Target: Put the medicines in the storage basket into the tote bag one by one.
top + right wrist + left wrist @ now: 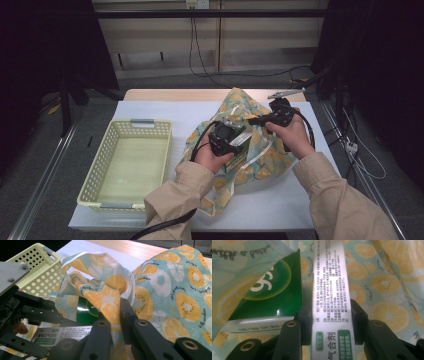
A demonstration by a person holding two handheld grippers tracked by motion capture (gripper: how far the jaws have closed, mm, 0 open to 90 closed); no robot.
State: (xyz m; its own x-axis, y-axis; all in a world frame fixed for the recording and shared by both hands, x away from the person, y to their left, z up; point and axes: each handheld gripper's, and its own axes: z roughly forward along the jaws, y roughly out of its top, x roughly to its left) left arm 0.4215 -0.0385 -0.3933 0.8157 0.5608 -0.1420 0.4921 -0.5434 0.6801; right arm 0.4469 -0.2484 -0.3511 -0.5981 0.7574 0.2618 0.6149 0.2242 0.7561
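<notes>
A cloth bag (pixel 260 150) printed with orange and kiwi slices lies on the white table cover, its mouth pulled open. My left gripper (pixel 329 320) is shut on a long white-and-green medicine box (pixel 329 277) with small printed text, and the box sits at the bag's opening. In the high view that left gripper (pixel 227 137) is over the bag's left part. My right gripper (pixel 115 315) is shut on a fold of the bag's edge (pixel 110 300) and holds it up. The right gripper (pixel 265 119) sits just right of the left one. The box (pixel 65 336) lies under the lifted cloth.
A pale yellow perforated basket (pixel 95 170) stands on the table's left side, also the basket (pixel 40 267) behind the left gripper (pixel 32 312). White table cover (pixel 280 205) lies bare in front of the bag. Cables run on the floor beyond the table.
</notes>
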